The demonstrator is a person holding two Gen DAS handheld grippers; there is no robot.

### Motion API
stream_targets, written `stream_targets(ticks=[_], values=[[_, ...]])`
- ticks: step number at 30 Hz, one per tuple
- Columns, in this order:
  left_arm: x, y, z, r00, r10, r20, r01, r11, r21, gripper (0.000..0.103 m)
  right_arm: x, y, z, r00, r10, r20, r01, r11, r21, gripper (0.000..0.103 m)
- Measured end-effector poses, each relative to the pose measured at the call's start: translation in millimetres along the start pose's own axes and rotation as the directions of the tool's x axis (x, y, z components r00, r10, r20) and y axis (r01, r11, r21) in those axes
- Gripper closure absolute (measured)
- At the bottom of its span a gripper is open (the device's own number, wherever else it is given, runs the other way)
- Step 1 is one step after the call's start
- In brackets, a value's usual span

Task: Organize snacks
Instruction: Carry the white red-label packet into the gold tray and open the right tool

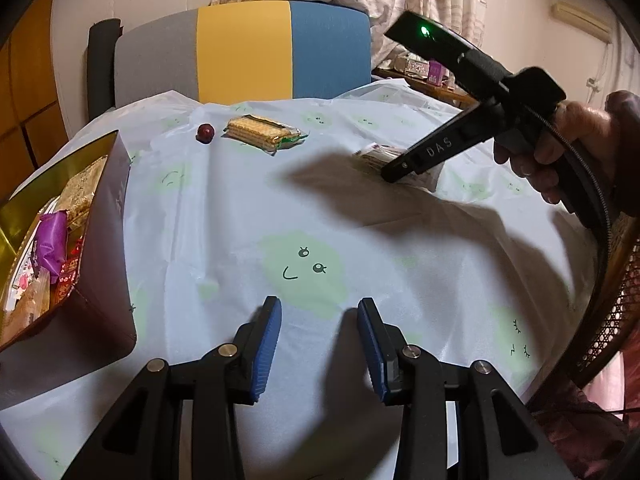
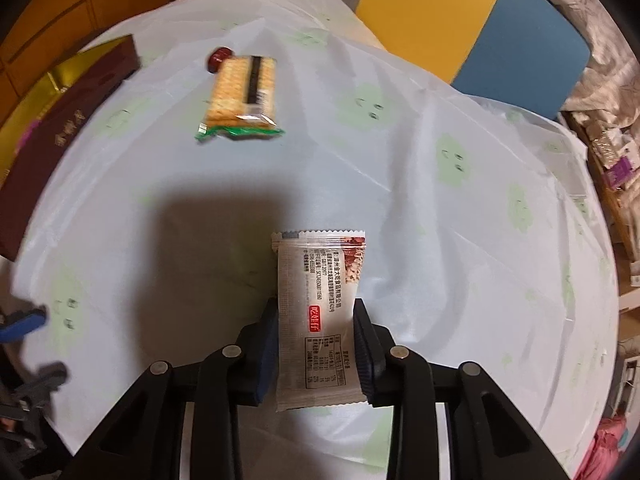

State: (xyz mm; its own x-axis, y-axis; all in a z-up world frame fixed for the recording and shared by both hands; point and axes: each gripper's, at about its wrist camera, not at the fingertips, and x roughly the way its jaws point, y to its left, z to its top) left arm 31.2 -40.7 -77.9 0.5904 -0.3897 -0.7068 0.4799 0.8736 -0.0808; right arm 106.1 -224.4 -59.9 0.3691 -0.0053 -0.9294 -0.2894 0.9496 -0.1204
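Observation:
My right gripper (image 2: 316, 312) is shut on a white snack packet (image 2: 320, 300) with red and black print, held just above the table. In the left wrist view the right gripper (image 1: 394, 174) sits over the same packet (image 1: 374, 154) at the right. My left gripper (image 1: 319, 312) is open and empty, low over the tablecloth. A cracker pack (image 1: 260, 132) with a green end lies at the far side, also in the right wrist view (image 2: 244, 92). A small dark red round snack (image 1: 205, 133) lies beside it, seen in the right wrist view too (image 2: 218, 57). A brown box (image 1: 100, 248) with gold lining holds several snacks at the left.
A light blue tablecloth (image 1: 360, 232) with green faces covers the round table. A grey, yellow and blue chair back (image 1: 244, 52) stands behind it. The box shows at the left in the right wrist view (image 2: 56, 132). A cluttered shelf (image 2: 612, 156) is at the right.

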Motion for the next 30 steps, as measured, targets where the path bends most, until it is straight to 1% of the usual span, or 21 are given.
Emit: stream_targets(ticks=[3,8,11,14,17,18,19,21,27,29,30], values=[[-1.0,0.2,-1.0,1.000,-0.004,0.008,0.004,1.000,-0.005,0.063,-9.8,11.5,7.0,1.000,0.016,0.016,-0.016,1.000,-0.015,0.069],[-1.6,2.2,-2.0,1.000,-0.014,0.020,0.015,1.000,-0.013,0.062,-31.5,39.9,21.2,0.994,0.095,0.048,-0.091,0.994,-0.063,0.069],[-2.4,2.2,-3.2,0.999,-0.017,0.028,0.017,1.000,-0.013,0.062,-48.3,64.2,33.1,0.985,0.159,0.073,-0.150,0.983,-0.110,0.069],[-3.2,1.4,-4.5,0.999,-0.018,0.036,0.018,1.000,-0.009,0.062,-66.1,93.9,47.5,0.966,0.238,0.095,-0.219,0.959,-0.179,0.069],[-3.2,1.7,-5.4,0.999,-0.021,0.042,0.021,1.000,-0.011,0.062,-84.5,131.9,65.8,0.945,0.307,0.113,-0.266,0.922,-0.281,0.069],[-3.3,1.4,-5.7,0.999,-0.020,0.045,0.021,1.000,-0.008,0.062,-92.7,149.7,72.2,0.935,0.334,0.115,-0.281,0.900,-0.333,0.069],[-3.6,0.9,-6.3,0.999,-0.019,0.048,0.019,1.000,-0.005,0.062,-98.2,159.5,70.7,0.931,0.347,0.116,-0.286,0.888,-0.360,0.069],[-2.8,0.7,-6.3,0.998,-0.017,0.052,0.017,1.000,-0.003,0.061,-107.1,188.8,80.6,0.917,0.385,0.105,-0.305,0.845,-0.439,0.069],[-3.1,3.5,-7.0,0.998,-0.029,0.059,0.030,0.999,-0.011,0.061,-109.1,255.2,97.3,0.894,0.444,0.057,-0.335,0.749,-0.572,0.069],[-3.8,2.6,-7.8,0.998,-0.030,0.061,0.031,0.999,-0.012,0.061,-104.7,269.3,98.2,0.890,0.455,0.033,-0.350,0.726,-0.592,0.068],[-3.9,2.8,-8.0,0.998,-0.031,0.062,0.032,0.999,-0.012,0.061,-99.0,278.8,100.3,0.892,0.451,0.025,-0.347,0.720,-0.601,0.067]])
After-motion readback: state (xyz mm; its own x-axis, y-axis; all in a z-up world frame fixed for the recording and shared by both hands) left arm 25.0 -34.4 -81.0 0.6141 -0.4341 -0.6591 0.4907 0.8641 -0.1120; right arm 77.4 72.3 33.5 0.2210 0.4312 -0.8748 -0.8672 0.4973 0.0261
